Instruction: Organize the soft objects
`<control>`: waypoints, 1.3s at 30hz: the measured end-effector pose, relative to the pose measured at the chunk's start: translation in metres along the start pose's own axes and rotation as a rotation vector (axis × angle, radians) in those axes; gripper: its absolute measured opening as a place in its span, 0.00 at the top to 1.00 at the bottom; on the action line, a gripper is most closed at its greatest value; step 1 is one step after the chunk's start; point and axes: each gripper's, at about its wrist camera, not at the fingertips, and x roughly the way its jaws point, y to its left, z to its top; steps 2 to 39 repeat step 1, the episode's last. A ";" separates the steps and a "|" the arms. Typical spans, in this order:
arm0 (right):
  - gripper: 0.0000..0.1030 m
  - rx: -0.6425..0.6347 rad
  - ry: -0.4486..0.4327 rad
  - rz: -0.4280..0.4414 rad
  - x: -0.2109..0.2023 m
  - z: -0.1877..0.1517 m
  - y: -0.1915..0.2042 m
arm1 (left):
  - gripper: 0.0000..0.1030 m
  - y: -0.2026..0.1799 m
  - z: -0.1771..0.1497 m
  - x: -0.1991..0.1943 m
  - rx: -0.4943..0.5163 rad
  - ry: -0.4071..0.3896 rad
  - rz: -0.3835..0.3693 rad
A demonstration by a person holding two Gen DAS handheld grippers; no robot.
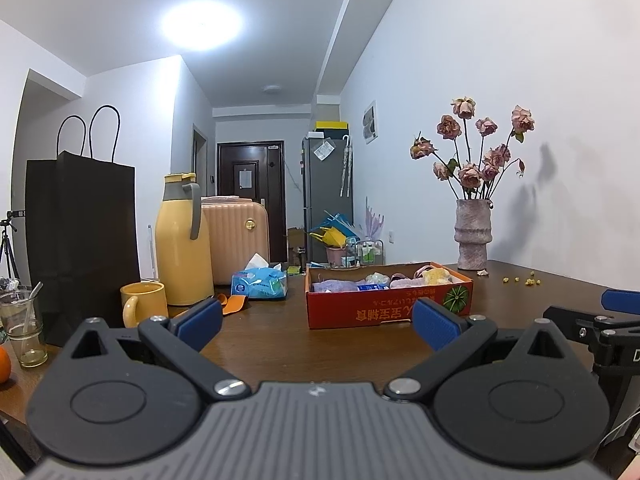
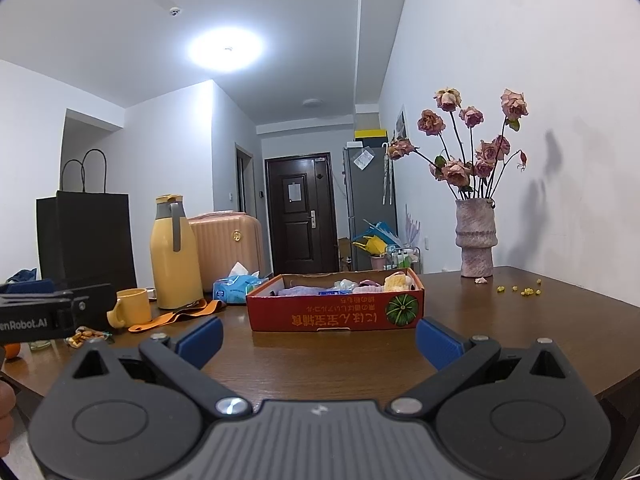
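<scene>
A red cardboard box (image 1: 384, 308) (image 2: 332, 314) stands on the brown table (image 1: 280, 336) (image 2: 320, 360) ahead of both grippers. It holds several soft things: a purple cloth (image 1: 334, 286) (image 2: 298, 291), a pink cloth (image 1: 408, 282), and a yellow soft piece (image 1: 434, 276) (image 2: 396, 281). An orange strap (image 2: 176, 316) (image 1: 234, 304) lies on the table left of the box. My left gripper (image 1: 318, 322) is open and empty, short of the box. My right gripper (image 2: 320, 340) is open and empty, also short of the box.
At the left stand a yellow mug (image 1: 144, 304) (image 2: 132, 308), a yellow thermos (image 1: 182, 240) (image 2: 174, 252), a black paper bag (image 1: 82, 236), a glass (image 1: 22, 326) and a blue tissue pack (image 1: 260, 282) (image 2: 234, 286). A vase of dried roses (image 1: 472, 236) (image 2: 476, 240) stands far right, with yellow bits (image 2: 524, 290) nearby.
</scene>
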 end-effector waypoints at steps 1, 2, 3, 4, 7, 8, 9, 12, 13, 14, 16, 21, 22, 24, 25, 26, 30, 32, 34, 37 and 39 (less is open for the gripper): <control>0.00 0.000 0.001 0.000 0.000 0.000 0.000 | 0.00 0.000 0.000 0.000 -0.001 0.000 0.000; 0.00 0.000 0.001 0.000 0.000 0.000 0.000 | 0.00 0.000 0.000 0.000 -0.001 0.000 0.000; 0.00 0.000 0.001 0.000 0.000 0.000 0.000 | 0.00 0.000 0.000 0.000 -0.001 0.000 0.000; 0.00 0.000 0.001 0.000 0.000 0.000 0.000 | 0.00 0.000 0.000 0.000 -0.001 0.000 0.000; 0.00 0.000 0.001 0.000 0.000 0.000 0.000 | 0.00 0.000 0.000 0.000 -0.001 0.000 0.000; 0.00 0.000 0.001 0.000 0.000 0.000 0.000 | 0.00 0.000 0.000 0.000 -0.001 0.000 0.000; 0.00 0.000 0.001 0.000 0.000 0.000 0.000 | 0.00 0.000 0.000 0.000 -0.001 0.000 0.000; 0.00 0.000 0.001 0.000 0.000 0.000 0.000 | 0.00 0.000 0.000 0.000 -0.001 0.000 0.000; 0.00 0.000 0.001 0.000 0.000 0.000 0.000 | 0.00 0.000 0.000 0.000 -0.001 0.000 0.000; 0.00 0.000 0.001 0.000 0.000 0.000 0.000 | 0.00 0.000 0.000 0.000 -0.001 0.000 0.000; 0.00 0.000 0.001 0.000 0.000 0.000 0.000 | 0.00 0.000 0.000 0.000 -0.001 0.000 0.000; 0.00 0.000 0.001 0.000 0.000 0.000 0.000 | 0.00 0.000 0.000 0.000 -0.001 0.000 0.000; 0.00 0.000 0.001 0.000 0.000 0.000 0.000 | 0.00 0.000 0.000 0.000 -0.001 0.000 0.000; 0.00 0.000 0.001 0.000 0.000 0.000 0.000 | 0.00 0.000 0.000 0.000 -0.001 0.000 0.000; 0.00 0.000 0.001 0.000 0.000 0.000 0.000 | 0.00 0.000 0.000 0.000 -0.001 0.000 0.000; 0.00 0.000 0.001 0.000 0.000 0.000 0.000 | 0.00 0.000 0.000 0.000 -0.001 0.000 0.000; 0.00 0.000 0.001 0.000 0.000 0.000 0.000 | 0.00 0.000 0.000 0.000 -0.001 0.000 0.000; 0.00 0.000 0.001 0.000 0.000 0.000 0.000 | 0.00 0.000 0.000 0.000 -0.001 0.000 0.000; 0.00 0.000 0.001 0.000 0.000 0.000 0.000 | 0.00 0.000 0.000 0.000 -0.001 0.000 0.000; 0.00 0.000 0.001 0.000 0.000 0.000 0.000 | 0.00 0.000 0.000 0.000 -0.001 0.000 0.000; 0.00 0.000 0.001 0.000 0.000 0.000 0.000 | 0.00 0.000 0.000 0.000 -0.001 0.000 0.000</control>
